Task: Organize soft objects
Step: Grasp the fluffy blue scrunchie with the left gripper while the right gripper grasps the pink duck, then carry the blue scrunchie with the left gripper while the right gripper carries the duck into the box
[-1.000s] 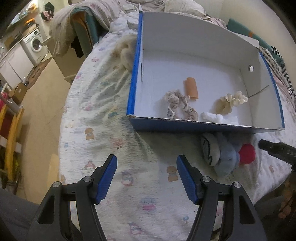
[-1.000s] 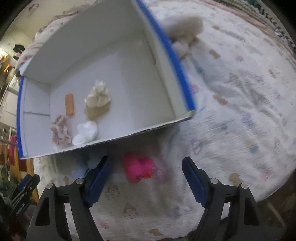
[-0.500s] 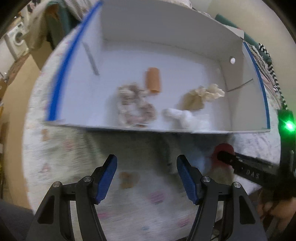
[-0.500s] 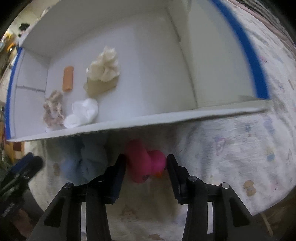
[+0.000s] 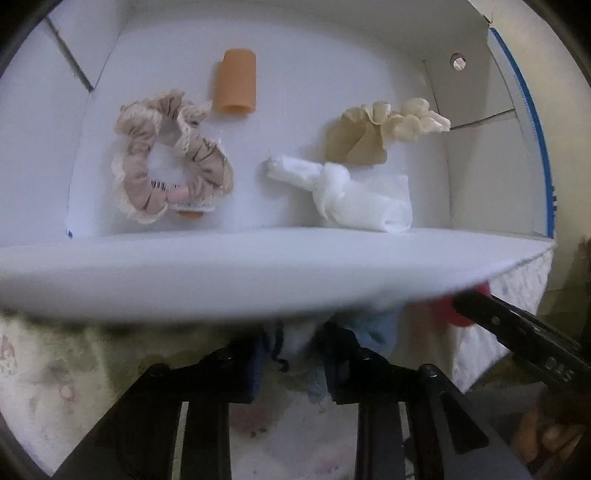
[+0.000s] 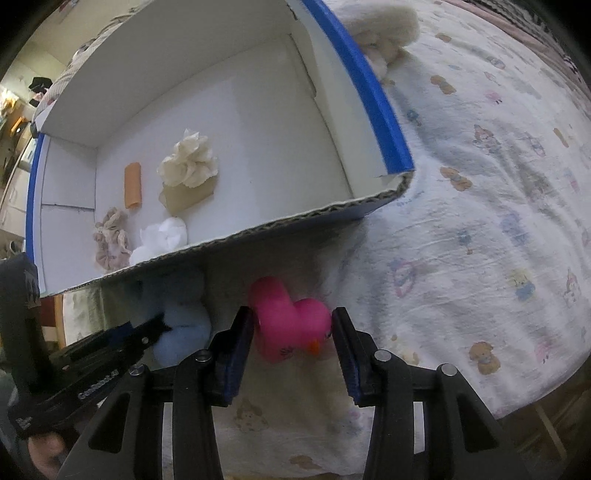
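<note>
A white box with blue outer walls [image 6: 373, 92] lies on the bed; its near wall [image 5: 258, 273] fills the left wrist view. Inside lie a beige scrunchie [image 5: 166, 155], an orange roll [image 5: 236, 85], a cream scrunchie [image 5: 384, 129] and a white knotted cloth [image 5: 347, 192]. My right gripper [image 6: 293, 328] is shut on a pink rubber duck [image 6: 288, 321] just in front of the box. My left gripper [image 5: 291, 354] is closed around a light blue plush [image 6: 184, 325] and something white, close against the box wall.
The bed sheet [image 6: 480, 221] with cartoon prints spreads to the right. A cream fluffy object [image 6: 384, 29] lies beyond the box's far right corner. The bed edge drops off at the lower right.
Both grippers moved in toward the box's near wall and closed: the right one on the pink duck, the left one on the blue plush.
</note>
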`<action>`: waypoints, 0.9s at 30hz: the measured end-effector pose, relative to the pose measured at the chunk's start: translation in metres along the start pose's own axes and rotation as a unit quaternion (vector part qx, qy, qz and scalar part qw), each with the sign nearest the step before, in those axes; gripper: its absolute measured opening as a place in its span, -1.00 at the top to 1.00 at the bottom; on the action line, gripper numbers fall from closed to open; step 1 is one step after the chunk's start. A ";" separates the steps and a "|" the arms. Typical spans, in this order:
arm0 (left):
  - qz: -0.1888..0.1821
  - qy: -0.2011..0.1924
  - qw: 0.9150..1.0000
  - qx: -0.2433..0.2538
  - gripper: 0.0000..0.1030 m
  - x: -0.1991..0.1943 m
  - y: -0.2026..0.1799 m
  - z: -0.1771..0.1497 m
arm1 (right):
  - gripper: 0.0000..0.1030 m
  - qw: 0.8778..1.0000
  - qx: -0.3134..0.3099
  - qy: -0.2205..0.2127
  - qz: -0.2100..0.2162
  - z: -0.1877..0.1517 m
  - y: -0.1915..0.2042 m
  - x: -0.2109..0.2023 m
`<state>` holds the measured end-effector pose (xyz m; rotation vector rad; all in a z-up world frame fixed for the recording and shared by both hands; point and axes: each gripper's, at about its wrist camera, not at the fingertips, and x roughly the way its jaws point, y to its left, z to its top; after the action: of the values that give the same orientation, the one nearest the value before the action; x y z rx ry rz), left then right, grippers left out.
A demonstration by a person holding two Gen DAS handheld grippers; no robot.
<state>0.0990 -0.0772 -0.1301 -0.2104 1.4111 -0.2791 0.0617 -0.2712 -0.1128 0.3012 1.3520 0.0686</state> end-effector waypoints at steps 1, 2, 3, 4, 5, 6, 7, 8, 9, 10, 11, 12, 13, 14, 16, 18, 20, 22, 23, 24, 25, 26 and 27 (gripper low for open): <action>-0.003 0.003 1.000 0.002 0.58 -0.002 0.002 0.000 | 0.12 1.000 -0.002 0.000 0.000 -0.001 -0.001 0.000; 0.000 0.001 1.000 0.002 0.58 -0.007 0.004 -0.001 | 0.12 1.000 -0.004 0.001 0.001 -0.001 0.000 0.001; 0.004 -0.003 1.000 0.000 0.58 -0.013 0.008 -0.003 | 0.12 1.000 -0.005 0.001 0.002 -0.001 0.001 0.000; 0.010 -0.009 1.000 -0.004 0.59 -0.021 0.014 -0.006 | 0.12 1.000 -0.005 0.000 0.005 0.003 0.001 -0.003; 0.014 -0.016 1.000 -0.010 0.59 -0.029 0.020 -0.009 | 0.12 1.000 -0.004 -0.002 0.008 0.003 0.002 -0.005; 0.019 -0.020 0.999 -0.016 0.59 -0.035 0.024 -0.011 | 0.12 1.000 -0.005 -0.003 0.011 0.004 0.005 -0.007; 0.028 -0.027 0.999 -0.021 0.59 -0.044 0.030 -0.014 | 0.12 1.000 -0.007 -0.005 0.014 0.003 0.008 -0.008; 0.036 -0.034 0.998 -0.024 0.59 -0.052 0.035 -0.017 | 0.12 1.000 -0.010 -0.007 0.018 0.002 0.012 -0.010; 0.048 -0.045 0.998 -0.022 0.59 -0.062 0.040 -0.021 | 0.12 1.000 -0.013 -0.008 0.021 0.002 0.014 -0.012; 0.057 -0.053 0.997 -0.021 0.59 -0.069 0.044 -0.025 | 0.12 1.000 -0.017 -0.009 0.025 0.002 0.015 -0.012; 0.063 -0.063 0.996 -0.023 0.59 -0.077 0.049 -0.029 | 0.12 0.999 -0.022 -0.010 0.028 0.001 0.018 -0.012; 0.067 -0.069 0.995 -0.025 0.59 -0.082 0.055 -0.033 | 0.12 0.999 -0.026 -0.010 0.031 0.000 0.021 -0.013; 0.073 -0.073 0.994 -0.027 0.59 -0.086 0.059 -0.035 | 0.12 0.999 -0.031 -0.011 0.033 0.000 0.026 -0.014; 0.077 -0.075 0.994 -0.031 0.59 -0.089 0.063 -0.037 | 0.12 0.999 -0.036 -0.011 0.036 -0.001 0.030 -0.016; 0.087 -0.077 0.992 -0.039 0.59 -0.092 0.073 -0.043 | 0.12 0.998 -0.046 -0.010 0.040 -0.003 0.038 -0.017; 0.096 -0.075 0.991 -0.046 0.59 -0.092 0.079 -0.044 | 0.13 0.998 -0.056 -0.009 0.041 -0.006 0.044 -0.019; 0.103 -0.078 0.990 -0.052 0.59 -0.095 0.086 -0.048 | 0.13 0.997 -0.064 -0.009 0.042 -0.008 0.045 -0.018; 0.109 -0.084 0.989 -0.050 0.59 -0.098 0.084 -0.053 | 0.13 0.996 -0.072 -0.011 0.042 -0.014 0.048 -0.020; 0.114 -0.086 0.989 -0.048 0.59 -0.099 0.082 -0.054 | 0.13 0.996 -0.077 -0.011 0.042 -0.016 0.050 -0.020; 0.119 -0.088 0.988 -0.047 0.59 -0.100 0.081 -0.059 | 0.13 0.996 -0.081 -0.011 0.042 -0.019 0.054 -0.019; 0.120 -0.091 0.988 -0.046 0.59 -0.102 0.080 -0.060 | 0.13 0.996 -0.083 -0.012 0.044 -0.021 0.054 -0.021; 0.121 -0.095 0.987 -0.046 0.59 -0.104 0.079 -0.061 | 0.13 0.995 -0.084 -0.013 0.047 -0.021 0.054 -0.022; 0.122 -0.100 0.986 -0.048 0.59 -0.107 0.077 -0.061 | 0.13 0.995 -0.084 -0.014 0.053 -0.023 0.054 -0.024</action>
<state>0.0291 0.0306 -0.0625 -0.1381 1.2378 0.0128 0.0412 -0.2210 -0.0805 0.2314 1.2922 0.2649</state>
